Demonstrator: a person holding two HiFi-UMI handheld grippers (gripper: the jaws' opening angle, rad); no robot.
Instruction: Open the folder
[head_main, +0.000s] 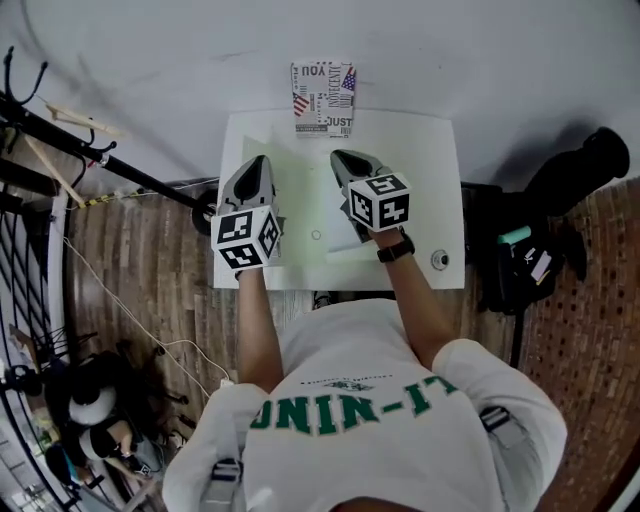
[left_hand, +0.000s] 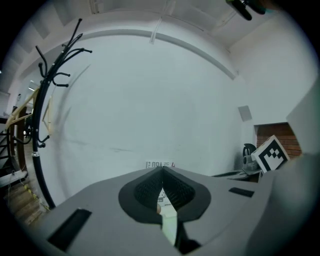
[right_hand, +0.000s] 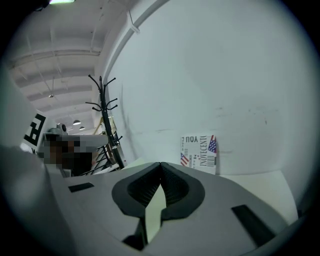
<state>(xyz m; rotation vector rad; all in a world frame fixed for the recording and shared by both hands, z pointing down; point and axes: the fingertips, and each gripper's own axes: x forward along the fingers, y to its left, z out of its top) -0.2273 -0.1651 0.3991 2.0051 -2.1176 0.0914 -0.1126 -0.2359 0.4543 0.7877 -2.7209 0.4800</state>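
Note:
A pale green folder (head_main: 310, 200) lies flat on the white table (head_main: 430, 160). Both grippers hover above it, pointing toward the wall. My left gripper (head_main: 258, 162) is over the folder's left part, its pads meeting at the tips with nothing between them (left_hand: 162, 170). Over the folder's right part, my right gripper (head_main: 340, 156) is also shut and empty (right_hand: 161, 165). In both gripper views a strip of the green folder (left_hand: 170, 225) (right_hand: 155, 210) shows below, through the gap behind the pads.
A printed card (head_main: 323, 98) (right_hand: 199, 152) stands against the wall at the table's back edge. A small round object (head_main: 440, 260) sits near the table's front right. A black bag (head_main: 530, 260) lies on the floor at right; a coat rack (left_hand: 45, 100) stands left.

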